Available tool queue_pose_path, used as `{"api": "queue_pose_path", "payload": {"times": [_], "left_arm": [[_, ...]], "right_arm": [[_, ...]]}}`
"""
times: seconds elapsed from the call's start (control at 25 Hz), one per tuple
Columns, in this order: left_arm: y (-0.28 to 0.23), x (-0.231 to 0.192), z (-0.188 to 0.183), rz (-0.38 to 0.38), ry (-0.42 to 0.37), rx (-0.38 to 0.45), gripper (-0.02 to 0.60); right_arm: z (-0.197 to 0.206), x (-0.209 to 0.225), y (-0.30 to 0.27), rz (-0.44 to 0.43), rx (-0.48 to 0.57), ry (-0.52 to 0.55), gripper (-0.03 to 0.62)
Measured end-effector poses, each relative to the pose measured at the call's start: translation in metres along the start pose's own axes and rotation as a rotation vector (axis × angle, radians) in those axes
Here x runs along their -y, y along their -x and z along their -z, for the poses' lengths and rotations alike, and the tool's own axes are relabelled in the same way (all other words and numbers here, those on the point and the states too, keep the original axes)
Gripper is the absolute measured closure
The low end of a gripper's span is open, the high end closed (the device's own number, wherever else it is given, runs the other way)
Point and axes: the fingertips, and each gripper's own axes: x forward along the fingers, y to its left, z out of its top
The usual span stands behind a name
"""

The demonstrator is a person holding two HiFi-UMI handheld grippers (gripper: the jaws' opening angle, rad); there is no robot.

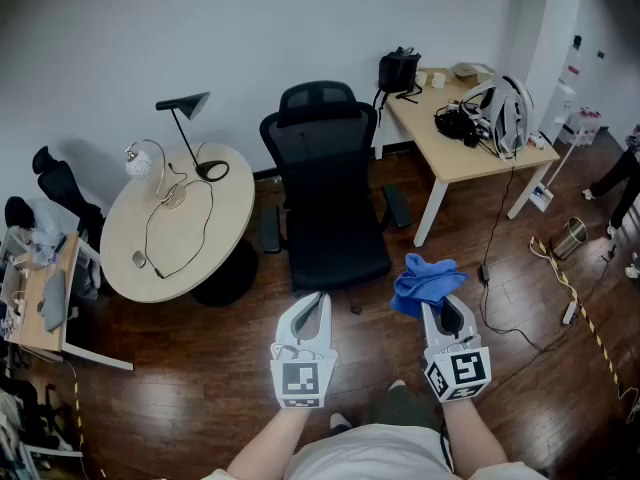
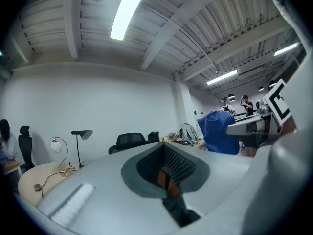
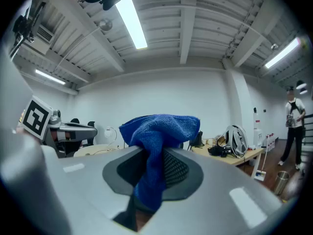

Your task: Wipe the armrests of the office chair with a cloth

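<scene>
A black office chair [image 1: 330, 193] stands ahead of me between two tables, its left armrest [image 1: 270, 230] and right armrest [image 1: 397, 206] both free. My right gripper [image 1: 443, 311] is shut on a blue cloth [image 1: 424, 282], which bunches above its jaws [image 3: 159, 131] and hangs near the chair's front right. My left gripper [image 1: 310, 310] is shut with nothing in it, just in front of the chair seat. The cloth [image 2: 220, 131] also shows at the right of the left gripper view, and the chair [image 2: 128, 142] is small in the distance.
A round beige table [image 1: 175, 223] with a black lamp [image 1: 190, 133] and a cable stands left of the chair. A rectangular desk [image 1: 470, 148] with bags and a helmet stands at the right. Cables and a small bin [image 1: 570, 236] lie on the wooden floor.
</scene>
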Motion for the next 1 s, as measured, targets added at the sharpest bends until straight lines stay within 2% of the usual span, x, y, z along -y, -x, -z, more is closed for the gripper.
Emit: {"api": "queue_pose_path", "payload": {"times": [0.16,0.4,0.44,0.56,0.6,0.68,0.88,1.0], "left_arm": [[-0.049,0.003,0.030,-0.006,-0.009,-0.007,0.514],[-0.174,0.003,0.086,-0.049,-0.015,-0.005,0.514],[-0.196,0.005,0.095,-0.050,-0.012,-0.026,0.514],[-0.262,0.013,0.133,-0.058,0.061,-0.193,0.514],[-0.285,0.012,0.150,-0.064,0.070,-0.218,0.514],[-0.329,0.010,0.200,-0.083,0.071,-0.232,0.514],[-0.408,0.036,0.378,-0.122,0.149,-0.287,0.514],[-0.436,0.037,0.439,-0.132,0.155,-0.297,0.514]], "right_arm": [[0.021,0.040,-0.033,-0.005,0.010,-0.010,0.514],[0.071,0.138,-0.128,-0.039,0.003,-0.034,0.514],[0.077,0.155,-0.146,-0.049,0.002,-0.040,0.514],[0.101,0.206,-0.201,-0.075,0.008,-0.047,0.514],[0.116,0.220,-0.222,-0.080,0.006,-0.051,0.514],[0.162,0.245,-0.262,-0.093,-0.007,-0.052,0.514],[0.325,0.309,-0.323,-0.113,-0.094,-0.031,0.514],[0.398,0.332,-0.350,-0.102,-0.147,-0.056,0.514]]}}
